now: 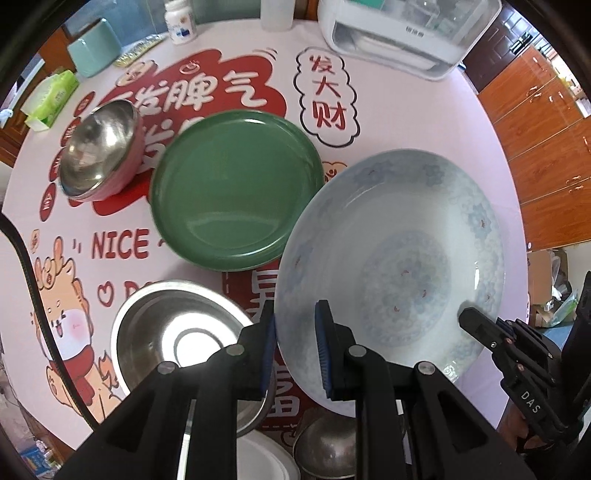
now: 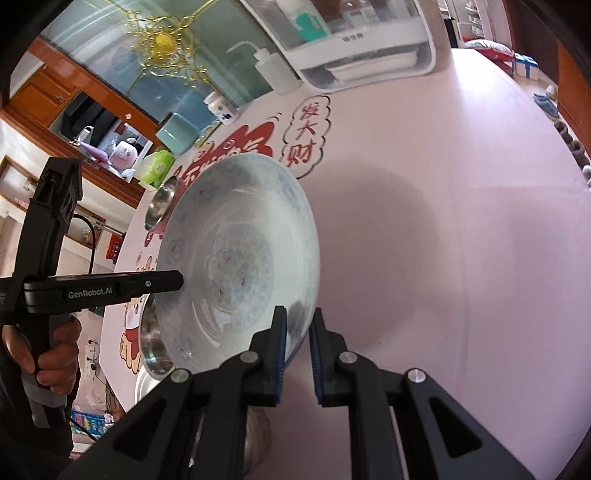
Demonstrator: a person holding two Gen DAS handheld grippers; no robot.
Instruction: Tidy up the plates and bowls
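A white plate with a blue flower pattern [image 1: 399, 266] is held tilted above the table. My left gripper [image 1: 295, 347] is shut on its near left rim. My right gripper [image 2: 297, 343] is shut on its opposite rim, and the plate [image 2: 240, 258] fills the middle of the right wrist view. A green plate [image 1: 236, 188] lies flat behind it. A steel bowl with a pink outside [image 1: 99, 147] stands at the far left. A wide steel bowl [image 1: 177, 332] sits at the near left. A white dish [image 1: 266, 458] and an overturned steel bowl [image 1: 325, 446] lie below my left gripper.
A pink printed cloth [image 2: 443, 221] covers the round table. At the back edge stand a white appliance [image 1: 402, 33], a squeeze bottle [image 2: 273, 66], a pill bottle [image 1: 181, 22], a teal box [image 1: 94, 48] and a green tissue pack [image 1: 51, 98]. Wooden cabinets [image 1: 546, 147] stand to the right.
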